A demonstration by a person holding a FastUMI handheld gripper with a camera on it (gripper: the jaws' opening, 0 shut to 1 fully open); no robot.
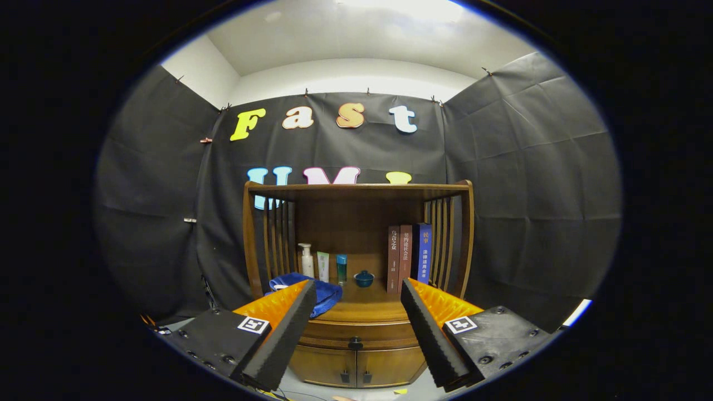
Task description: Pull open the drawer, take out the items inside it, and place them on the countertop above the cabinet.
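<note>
The gripper [356,306] sits nearest, its two fingers [289,328] spread wide apart and holding nothing; each carries a small square black-and-white marker tag near its base. Between and just beyond the fingers stands the wooden cabinet [356,356]. Its drawer [356,337] is shut, a wide curved front running side to side and facing the gripper, with a dark knob [355,343] at its middle. Below it are two small doors [356,366]. Above the drawer lies the countertop [370,303], with a blue towel [326,292] beside the left finger. Farther back stand a white pump bottle [306,260], a pale tube [323,266], a teal bottle [341,269] and a small blue lidded pot [364,278]. Three upright books [409,257] carry spine lettering too small to read.
</note>
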